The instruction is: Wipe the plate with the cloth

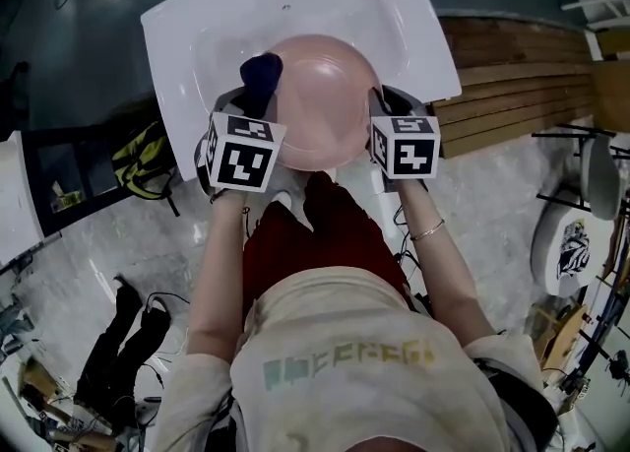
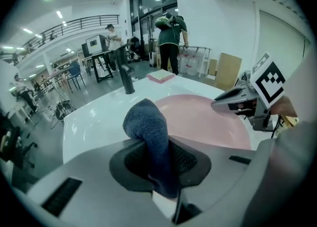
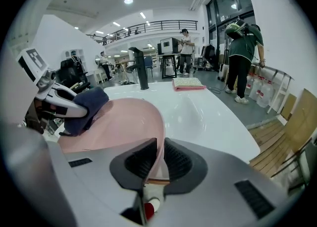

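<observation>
Right gripper (image 3: 157, 159) on plate (image 3: 119, 122) rim

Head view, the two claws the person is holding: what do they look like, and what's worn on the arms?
Both the left claw and the right claw are grey shells with dark ribbed pads. Each is topped by a white cube printed with black square markers. The forearms are bare below pale sleeves, with a thin bracelet on the right wrist.

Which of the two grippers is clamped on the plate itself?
The right gripper, shut on the rim of the pink plate; the left gripper holds the dark blue cloth.
</observation>
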### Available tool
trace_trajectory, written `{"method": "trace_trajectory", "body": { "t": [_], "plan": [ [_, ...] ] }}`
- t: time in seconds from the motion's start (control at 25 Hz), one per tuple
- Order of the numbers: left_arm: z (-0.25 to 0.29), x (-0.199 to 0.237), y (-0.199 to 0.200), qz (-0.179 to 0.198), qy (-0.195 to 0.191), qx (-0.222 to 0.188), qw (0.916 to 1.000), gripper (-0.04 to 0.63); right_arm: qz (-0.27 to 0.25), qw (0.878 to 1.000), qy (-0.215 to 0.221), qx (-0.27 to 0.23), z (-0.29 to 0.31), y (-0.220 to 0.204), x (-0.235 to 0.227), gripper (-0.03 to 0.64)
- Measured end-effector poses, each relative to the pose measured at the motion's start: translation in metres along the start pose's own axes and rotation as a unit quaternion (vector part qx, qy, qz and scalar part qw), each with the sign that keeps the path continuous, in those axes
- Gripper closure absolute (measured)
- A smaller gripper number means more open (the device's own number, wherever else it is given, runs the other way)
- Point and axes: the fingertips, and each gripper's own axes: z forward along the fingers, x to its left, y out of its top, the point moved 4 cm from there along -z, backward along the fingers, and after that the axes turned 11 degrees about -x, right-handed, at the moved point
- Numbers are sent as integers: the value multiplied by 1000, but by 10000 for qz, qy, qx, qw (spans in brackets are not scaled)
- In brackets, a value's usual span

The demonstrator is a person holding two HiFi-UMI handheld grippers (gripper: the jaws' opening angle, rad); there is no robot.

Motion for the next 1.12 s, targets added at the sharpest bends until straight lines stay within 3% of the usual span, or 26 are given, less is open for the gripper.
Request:
{"method": "trace_trajectory", "body": {
  "t": [0.44,0.76,1.12],
  "plan": [
    [-15,5,34,-117,195,-964,9951,515,115,9996,42,-272,-3,0,-2,554],
    [-13,-8,36,-205,47,-978,9950,515,249,9988,77,-421,-9,-3,-5,554],
    [-13,-13,35,-470,-103,-1230,9912,515,632,9936,134,-924,-14,1,-7,554]
  ]
}}
